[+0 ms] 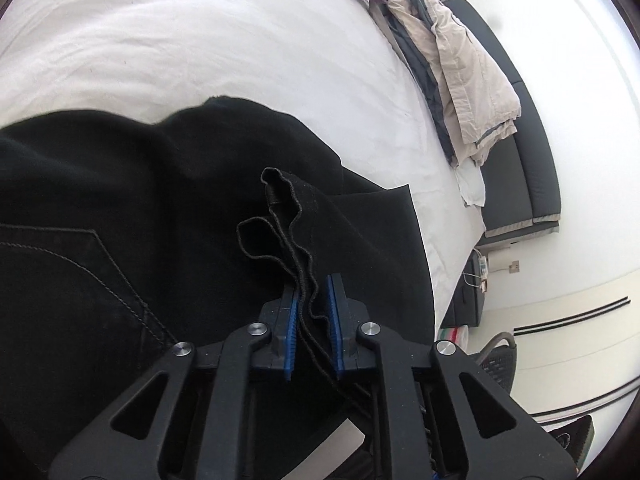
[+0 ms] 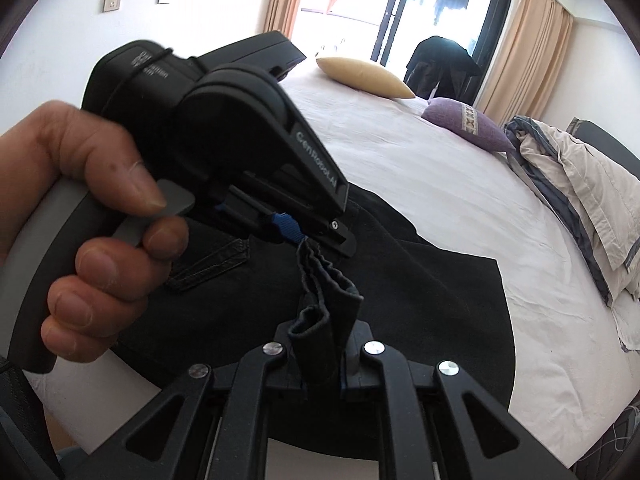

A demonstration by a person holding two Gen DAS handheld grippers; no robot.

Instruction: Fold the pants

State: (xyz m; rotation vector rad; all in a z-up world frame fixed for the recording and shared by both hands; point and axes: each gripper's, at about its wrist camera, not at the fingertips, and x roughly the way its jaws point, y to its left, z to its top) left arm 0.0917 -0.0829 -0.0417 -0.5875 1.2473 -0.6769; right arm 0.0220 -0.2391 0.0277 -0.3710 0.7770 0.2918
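- A bed [image 1: 200, 40] with a white sheet fills most of both wrist views and bears everything else.
- Black pants [image 1: 100, 200] lie spread over the near part of the sheet, a stitched pocket showing on the left of the left wrist view; the same dark cloth [image 2: 440, 280] spreads beyond both tools in the right wrist view.
- A rumpled beige and grey-blue bedding pile [image 1: 460, 64] lies at the far right edge of the bed, well apart from the pants [image 2: 580, 184].
- A purple cushion [image 2: 468, 124] and a tan pillow [image 2: 364, 76] rest on the sheet farther back, toward the curtained glass door [image 2: 400, 12].
- The person's left hand [image 2: 100, 216] wraps the grey handle of the left tool, which crosses the left half of the right wrist view.
- The left gripper [image 1: 314, 284] is pressed nearly together, its blue pads pinching a wavy, bunched hem edge of the pants that rises between them; seen from the other camera, that gripper [image 2: 296, 236] bites the top of the same lifted fold.
- The right gripper [image 2: 324, 336] is closed tight on a rolled wad of the black cloth just below the left tool's jaws, so both grips sit close together on one raised fold, above the flat part of the pants.
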